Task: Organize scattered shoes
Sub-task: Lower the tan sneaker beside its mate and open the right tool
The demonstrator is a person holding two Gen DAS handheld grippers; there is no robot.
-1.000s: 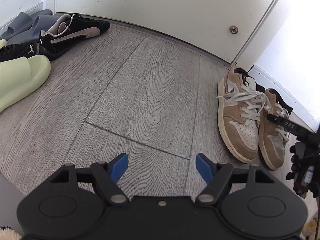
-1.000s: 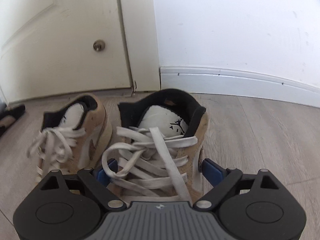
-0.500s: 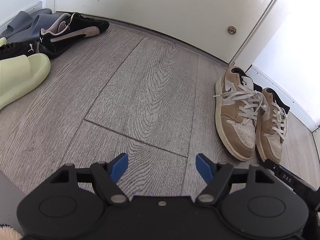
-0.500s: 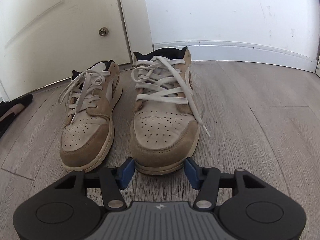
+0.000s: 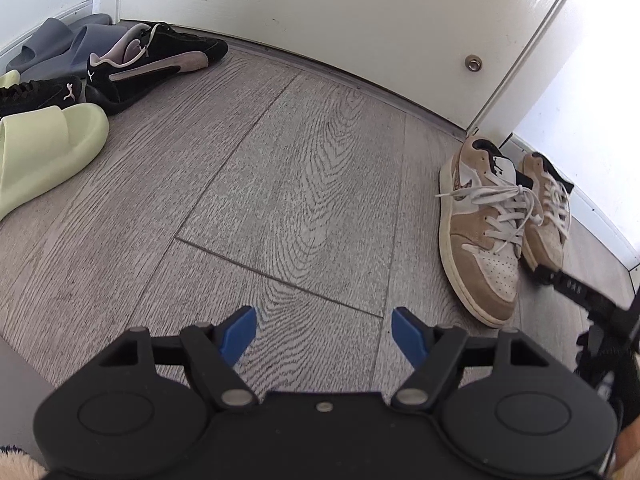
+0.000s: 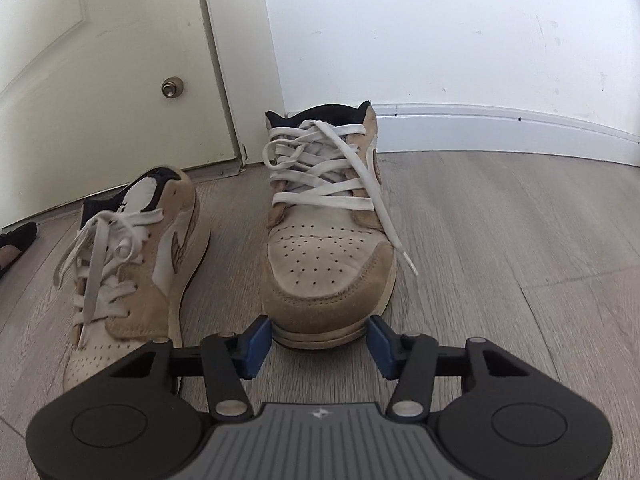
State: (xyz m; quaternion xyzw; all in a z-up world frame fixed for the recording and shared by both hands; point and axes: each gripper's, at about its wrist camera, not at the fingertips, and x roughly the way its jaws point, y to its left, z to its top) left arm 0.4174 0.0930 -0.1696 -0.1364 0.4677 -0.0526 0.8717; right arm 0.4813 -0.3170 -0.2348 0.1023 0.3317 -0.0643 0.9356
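Grey plank floor [image 5: 288,184] by door: right gripper [image 6: 316,342], jaws spread around right tan sneaker [image 6: 324,248] toe, unclenched; left gripper [image 5: 324,332] spread, empty; risk: trailing lace [image 6: 384,216] snagging, nudging sneaker askew from its mate [image 6: 132,248].

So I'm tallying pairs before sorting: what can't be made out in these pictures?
- Second green slide, left wrist view: only a tip shows, the frame edge cuts it.
- Second black sneaker, same view: its front runs off the frame edge.
- Grey slides: partly covered by the black and pink sneaker.
- Right gripper: whether its pads touch the tan sneaker.
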